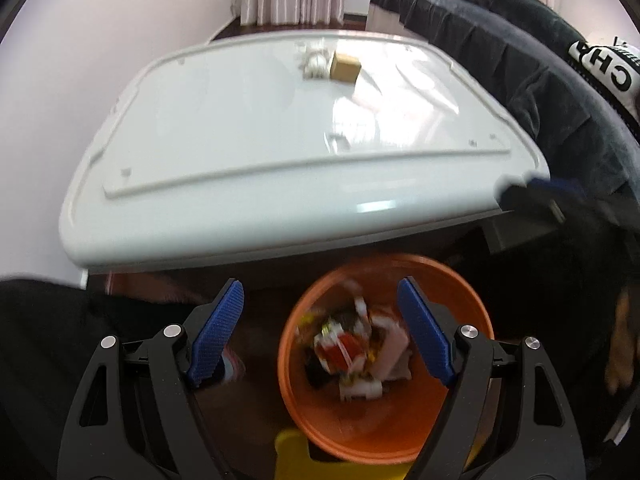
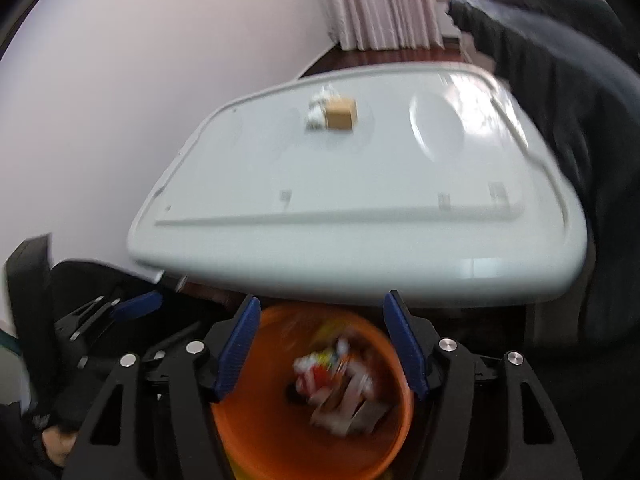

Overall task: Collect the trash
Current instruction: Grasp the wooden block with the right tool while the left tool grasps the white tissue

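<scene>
An orange bin (image 1: 384, 432) stands on the floor below the table edge, holding several wrappers and paper scraps (image 1: 356, 352). My left gripper (image 1: 320, 328) is open and empty above its left rim. In the right wrist view the bin (image 2: 280, 440) lies right under my right gripper (image 2: 318, 340), which is open and empty. On the white table (image 1: 240, 140) a small brown box (image 1: 345, 67) and crumpled white paper (image 1: 314, 62) lie at the far side. They also show in the right wrist view: the box (image 2: 340, 115) and the paper (image 2: 318, 114).
A dark cloth (image 1: 520, 60) drapes over furniture at the right of the table. A yellow object (image 1: 292, 456) sits by the bin's near side. The other gripper (image 2: 136, 306) shows at the left in the right wrist view. Pink curtains (image 2: 384, 4) hang behind.
</scene>
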`<state>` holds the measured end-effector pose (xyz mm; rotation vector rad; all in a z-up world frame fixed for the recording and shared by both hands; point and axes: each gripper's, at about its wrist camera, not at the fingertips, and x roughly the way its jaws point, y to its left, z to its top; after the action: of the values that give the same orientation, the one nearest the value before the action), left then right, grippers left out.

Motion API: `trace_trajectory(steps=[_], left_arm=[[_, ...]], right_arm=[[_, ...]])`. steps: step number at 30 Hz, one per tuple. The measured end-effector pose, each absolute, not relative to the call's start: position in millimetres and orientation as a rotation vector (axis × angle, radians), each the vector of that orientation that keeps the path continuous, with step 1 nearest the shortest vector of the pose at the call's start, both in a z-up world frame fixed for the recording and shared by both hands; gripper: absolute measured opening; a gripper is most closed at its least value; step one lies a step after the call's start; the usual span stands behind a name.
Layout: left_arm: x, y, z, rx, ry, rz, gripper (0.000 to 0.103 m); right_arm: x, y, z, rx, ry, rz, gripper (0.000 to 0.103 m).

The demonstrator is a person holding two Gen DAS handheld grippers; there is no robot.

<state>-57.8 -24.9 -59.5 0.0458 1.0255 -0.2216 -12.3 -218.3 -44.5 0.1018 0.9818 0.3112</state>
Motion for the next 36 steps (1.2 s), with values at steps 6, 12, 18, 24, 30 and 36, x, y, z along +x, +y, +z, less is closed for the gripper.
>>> trace_trajectory(steps=[6, 12, 18, 24, 30, 36], left_arm=[[-25, -17, -53, 0.023, 0.97, -0.191, 0.078], [-11, -5, -66, 0.012, 0.963, -0.135, 0.078], [-10, -2, -72, 0.004, 0.968, -0.137, 0.078], [-10, -3, -71, 0.015, 0.952, -0.14, 0.078], [-10, -1, -73, 0.005, 0.957, -0.147, 0.078], [-10, 0, -74, -0.006, 0.964, -0.141, 0.078]], right_arm=[[85, -210, -36, 0.15, 0.932, 0.289, 0.063], [165, -194, -47, 0.176, 0.929, 0.247, 0.063], [211, -183, -68, 0.171, 0.949, 0.201, 0.063], [236, -178, -87, 0.157, 0.969, 0.158, 0.063], [252, -168, -107, 0.134, 1.011, 0.122, 0.045], [248, -167, -113, 0.103, 0.999, 0.096, 0.034]])
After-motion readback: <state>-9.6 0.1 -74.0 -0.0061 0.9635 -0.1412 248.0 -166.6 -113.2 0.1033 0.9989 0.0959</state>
